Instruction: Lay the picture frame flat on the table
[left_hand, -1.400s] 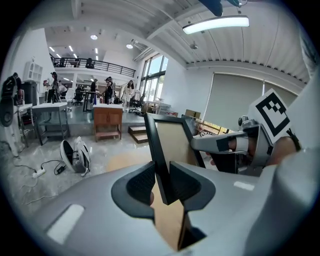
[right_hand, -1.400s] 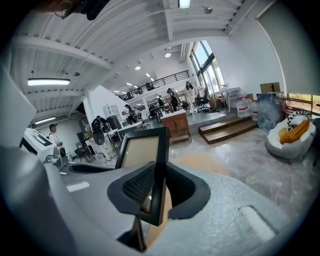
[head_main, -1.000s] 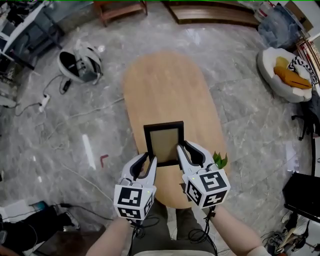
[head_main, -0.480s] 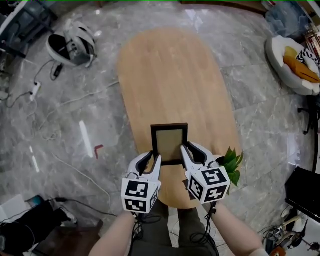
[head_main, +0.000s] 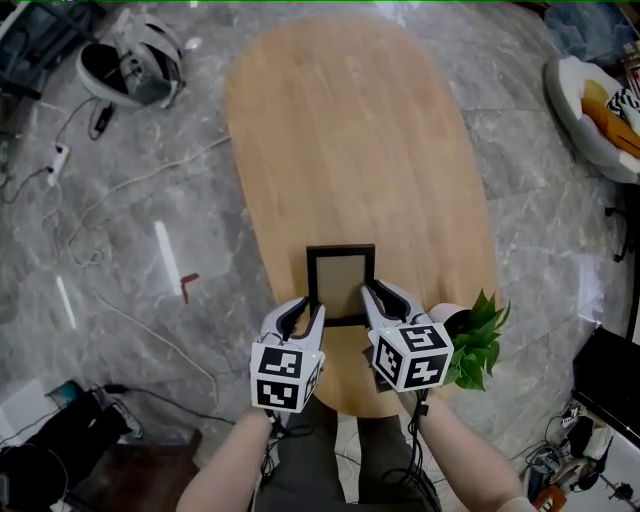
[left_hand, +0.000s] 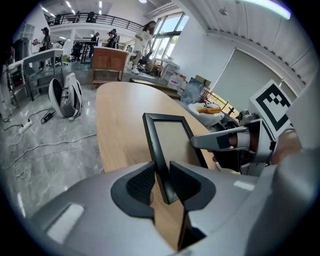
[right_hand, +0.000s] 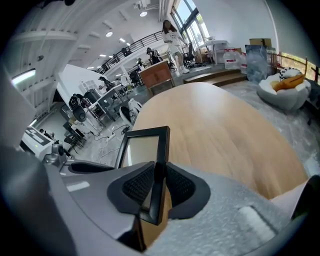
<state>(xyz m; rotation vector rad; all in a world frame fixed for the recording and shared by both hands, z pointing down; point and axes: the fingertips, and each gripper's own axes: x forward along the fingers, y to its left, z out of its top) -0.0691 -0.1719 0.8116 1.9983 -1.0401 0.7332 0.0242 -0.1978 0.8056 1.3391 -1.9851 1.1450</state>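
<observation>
1. Currently the picture frame (head_main: 341, 285) is pinched on both side rails: left gripper (head_main: 305, 316) clamps its left rail, right gripper (head_main: 385, 300) clamps the right.
2. It hangs over the near end of the surface (head_main: 340, 130), glass up. Contact with the surface is unclear.
3. Remaining, I'd judge: set it flat, release both.
4. Count: one picture frame, two grippers, one surface, one potted plant (head_main: 478, 345) at the surface's near right edge.

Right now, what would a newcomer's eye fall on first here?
A black picture frame sits over the near end of the oval wooden table, clamped on its side edges by the left gripper and right gripper. A leafy green plant shows beside the right gripper.
</observation>
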